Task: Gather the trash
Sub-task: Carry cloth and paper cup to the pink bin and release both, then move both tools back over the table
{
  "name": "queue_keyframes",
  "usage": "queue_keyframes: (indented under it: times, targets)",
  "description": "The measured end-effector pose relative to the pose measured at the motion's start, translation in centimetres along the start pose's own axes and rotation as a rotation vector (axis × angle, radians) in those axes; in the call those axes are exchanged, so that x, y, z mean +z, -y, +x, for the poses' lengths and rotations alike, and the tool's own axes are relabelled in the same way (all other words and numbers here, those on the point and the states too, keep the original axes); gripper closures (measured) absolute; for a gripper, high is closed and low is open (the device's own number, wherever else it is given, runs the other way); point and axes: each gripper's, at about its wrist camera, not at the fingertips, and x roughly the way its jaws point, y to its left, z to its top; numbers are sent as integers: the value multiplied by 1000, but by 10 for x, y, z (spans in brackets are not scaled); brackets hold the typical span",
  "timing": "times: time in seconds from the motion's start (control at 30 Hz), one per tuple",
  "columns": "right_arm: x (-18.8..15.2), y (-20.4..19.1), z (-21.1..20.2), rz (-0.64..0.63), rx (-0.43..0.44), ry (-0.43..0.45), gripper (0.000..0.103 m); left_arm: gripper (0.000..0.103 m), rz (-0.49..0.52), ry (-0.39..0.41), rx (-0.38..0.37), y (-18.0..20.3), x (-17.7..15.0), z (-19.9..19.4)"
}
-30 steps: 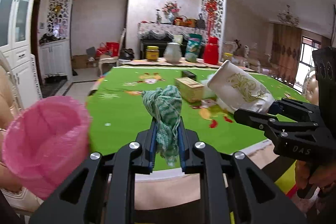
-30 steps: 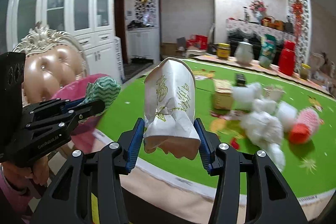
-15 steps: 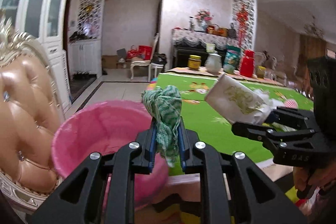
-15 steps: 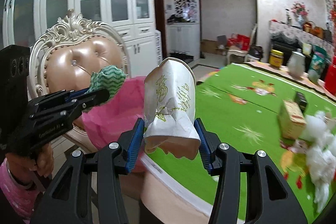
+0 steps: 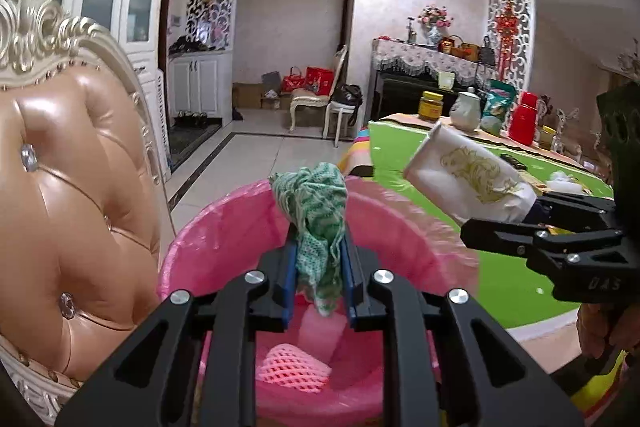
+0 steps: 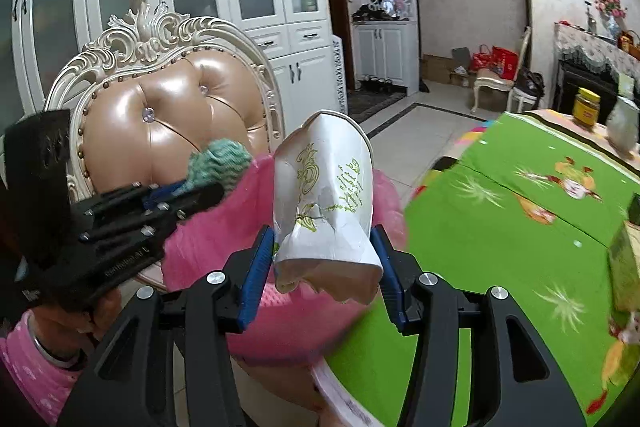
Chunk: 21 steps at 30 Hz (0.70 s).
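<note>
Left gripper (image 5: 318, 267) was nearly closed, its blue pads clamped on a green knitted cloth (image 5: 316, 219) that stood up between the fingers and hung a little below them. Directly beneath and ahead of this gripper sat the pink-lined trash bin (image 5: 224, 227), its mouth open under the cloth. Right gripper (image 6: 326, 267) stood about half open, clamped on a crumpled white paper cup (image 6: 324, 203) with gold print, pads pressing both sides of the cup's crushed base.

From the right gripper, the bin lay just below and to the left, with the green-covered desk (image 6: 520, 227) extending to its right.

Only the left wrist view looked into the bin, showing a pink foam net (image 5: 292, 367) and a pale foam piece (image 5: 322, 331) at the bottom. Only the right wrist view showed the person's hand (image 6: 80, 323) and pink sleeve (image 6: 36, 375) behind the left gripper, and the whole back of the padded chair (image 6: 168, 119) behind the bin.
</note>
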Motion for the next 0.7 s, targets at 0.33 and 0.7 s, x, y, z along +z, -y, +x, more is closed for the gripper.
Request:
queue_keyframes:
  times: [0.33,0.7]
  targets:
    - [1,2,0,10,9,34,30,28,-115,-10,89,-40,-17,3]
    - [-41,44,-93,-7,-202,79,27,5,-38,92,-23,50,-9,-45]
